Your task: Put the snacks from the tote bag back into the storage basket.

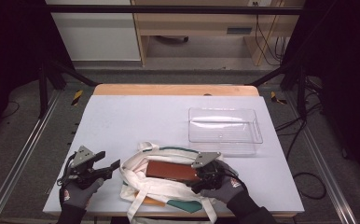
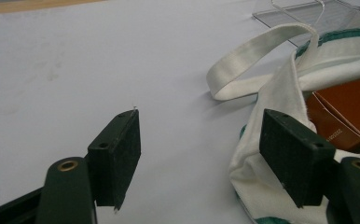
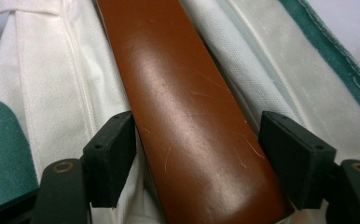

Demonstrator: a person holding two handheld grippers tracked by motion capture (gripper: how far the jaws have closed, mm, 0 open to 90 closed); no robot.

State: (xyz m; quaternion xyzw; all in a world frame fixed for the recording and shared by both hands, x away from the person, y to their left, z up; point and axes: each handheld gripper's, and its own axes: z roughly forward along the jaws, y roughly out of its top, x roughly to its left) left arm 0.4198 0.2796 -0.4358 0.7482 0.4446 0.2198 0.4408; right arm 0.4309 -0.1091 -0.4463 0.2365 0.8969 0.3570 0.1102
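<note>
Brown and glossy, a flat rectangular box (image 1: 171, 171) lies inside the open mouth of a white cloth tote bag (image 1: 141, 184) with green trim, at the near middle of the white tabletop (image 1: 136, 116). In the right gripper view the box surface (image 3: 187, 116) shows fine scratches and runs lengthwise between folds of the white bag fabric (image 3: 52, 93).

One bag handle (image 2: 248, 56) loops out flat on the tabletop on the bag's far left side; another strap (image 1: 131, 210) hangs over the near edge.

The right gripper (image 1: 197, 179) sits at the right end of the box, held by a gloved right hand (image 1: 225, 186). Its jaws stand apart, one on each side of the box; contact with the box cannot be confirmed.

The left gripper (image 1: 108, 169) rests just left of the bag, held by a gloved left hand (image 1: 78, 193). Its jaws are spread wide with nothing between them; in the left gripper view one jaw is over bare tabletop and the other is at the bag's edge.

A clear plastic bin (image 1: 225, 130) stands empty on the tabletop, beyond the bag to the right.
</note>
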